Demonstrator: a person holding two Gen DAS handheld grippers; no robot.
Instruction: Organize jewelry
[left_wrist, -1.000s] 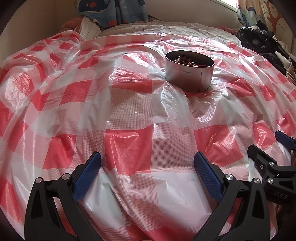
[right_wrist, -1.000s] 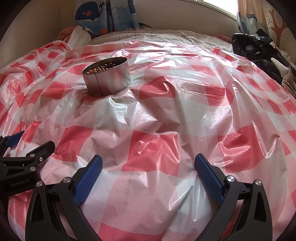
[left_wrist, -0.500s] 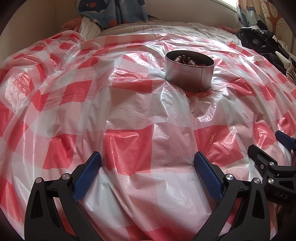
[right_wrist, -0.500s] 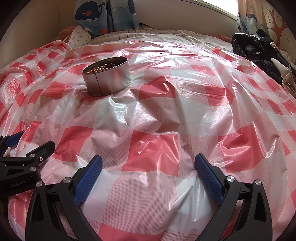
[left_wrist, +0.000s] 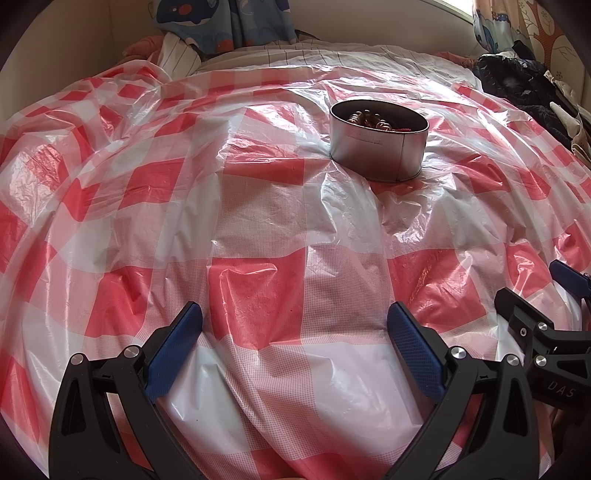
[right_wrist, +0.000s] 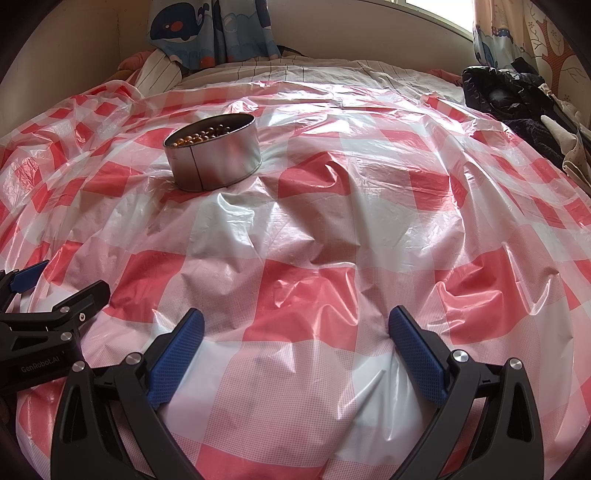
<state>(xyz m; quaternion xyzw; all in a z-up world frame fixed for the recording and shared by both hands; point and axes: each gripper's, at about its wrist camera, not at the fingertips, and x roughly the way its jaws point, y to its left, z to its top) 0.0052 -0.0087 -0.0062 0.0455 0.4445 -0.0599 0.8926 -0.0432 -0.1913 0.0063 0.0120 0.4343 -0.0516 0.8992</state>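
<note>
1. Presently catalogued: one round metal tin (left_wrist: 378, 147), standing upright on a red-and-white checked plastic sheet (left_wrist: 258, 229) spread over a bed; well ahead of both tools.
2. Contents of tin: beaded jewelry (right_wrist: 207, 133), amber and dark beads heaped inside, reaching near the rim. Individual pieces could not be told apart.
3. Left hand-held gripper (left_wrist: 293, 334): jaws spread wide, nothing between the blue pads, low over the sheet and well short of the tin.
4. Right hand-held gripper (right_wrist: 295, 336): likewise wide and empty, just beside the left one; the tin lay ahead and to its left.
5. Loose jewelry on the sheet: none visible in either view.
6. Background items: whale-print curtain (right_wrist: 207, 29), dark clothing (right_wrist: 517, 96) piled at the far right edge of the bed.
7. Progress, as judged: all visible jewelry sat in the tin, so the gathering appeared complete, or close to it. Remaining work, if any, was not evident; no lid was seen.
</note>
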